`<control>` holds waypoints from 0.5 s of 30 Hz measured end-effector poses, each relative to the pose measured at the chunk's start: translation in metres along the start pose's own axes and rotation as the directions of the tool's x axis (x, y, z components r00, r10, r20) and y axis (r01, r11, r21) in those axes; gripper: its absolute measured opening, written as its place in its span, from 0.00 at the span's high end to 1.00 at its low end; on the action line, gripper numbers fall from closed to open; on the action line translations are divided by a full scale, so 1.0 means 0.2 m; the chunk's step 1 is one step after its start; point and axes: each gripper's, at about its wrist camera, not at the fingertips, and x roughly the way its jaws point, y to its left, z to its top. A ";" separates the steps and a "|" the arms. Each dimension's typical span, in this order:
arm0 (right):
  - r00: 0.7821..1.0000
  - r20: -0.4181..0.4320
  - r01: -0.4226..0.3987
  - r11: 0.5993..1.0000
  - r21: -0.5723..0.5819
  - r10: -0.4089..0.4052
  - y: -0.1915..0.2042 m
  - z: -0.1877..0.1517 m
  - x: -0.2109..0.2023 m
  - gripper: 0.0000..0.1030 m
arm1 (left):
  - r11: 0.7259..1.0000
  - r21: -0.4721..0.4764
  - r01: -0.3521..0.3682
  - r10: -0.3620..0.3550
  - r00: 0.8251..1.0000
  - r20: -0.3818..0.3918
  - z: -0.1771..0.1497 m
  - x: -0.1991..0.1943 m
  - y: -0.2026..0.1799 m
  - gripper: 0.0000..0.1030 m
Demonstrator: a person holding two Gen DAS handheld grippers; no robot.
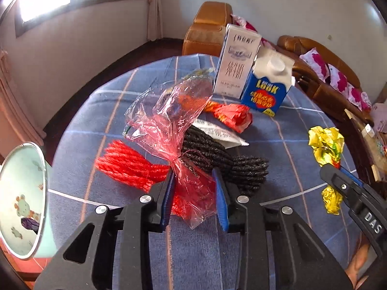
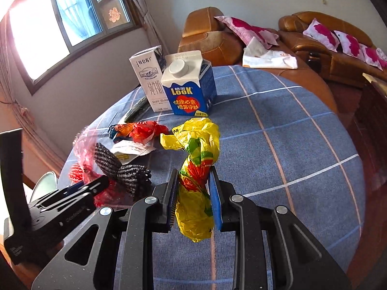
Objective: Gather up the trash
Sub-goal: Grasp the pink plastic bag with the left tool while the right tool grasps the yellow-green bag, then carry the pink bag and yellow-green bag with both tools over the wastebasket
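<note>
two cartons [image 2: 169, 82] are seen beyond the fingers. the left gripper [image 1: 194, 193] is closed on a red bag [image 1: 174, 130], the right gripper [image 2: 193, 193] on a yellow bag [image 2: 196, 169]. a bin [image 1: 21, 200] is shown only by the left view.

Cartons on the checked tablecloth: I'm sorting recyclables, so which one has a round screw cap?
The blue carton marked LOOK, with its white gabled top and round white cap. The taller white milk carton beside it is flat-topped with no cap showing.

Blue checked cloth [image 2: 278, 125] with white and orange lines over the counter. Clear red-tinted plastic bag [image 1: 169, 120]; yellow wrapper [image 2: 196, 169] blotched red and green. Red yarn [image 1: 128, 164], black yarn [image 1: 212, 154]. White carton [image 2: 148, 77], blue-and-white carton [image 2: 188, 89]. Tan sofa [image 2: 314, 38], pink-flowered cushions [image 2: 244, 29].
</note>
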 end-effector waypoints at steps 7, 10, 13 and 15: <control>0.999 0.048 0.008 1.000 -0.022 -0.007 0.08 -0.02 -0.10 0.75 | 0.998 0.046 0.030 -0.034 0.997 0.075 -0.05 -0.28 0.07 0.70; 0.999 0.050 0.006 0.999 -0.045 -0.003 0.14 -0.05 -0.12 0.75 | 0.999 0.034 0.015 -0.018 0.997 0.074 -0.10 -0.33 0.14 0.70; 0.999 0.039 -0.012 0.998 -0.062 0.014 0.21 -0.07 -0.14 0.75 | 1.000 0.011 -0.017 0.016 0.999 0.045 -0.15 -0.35 0.23 0.70; 0.999 0.030 -0.023 0.996 -0.084 0.025 0.27 -0.10 -0.14 0.75 | 1.000 0.002 -0.021 0.021 0.999 0.041 -0.18 -0.38 0.27 0.70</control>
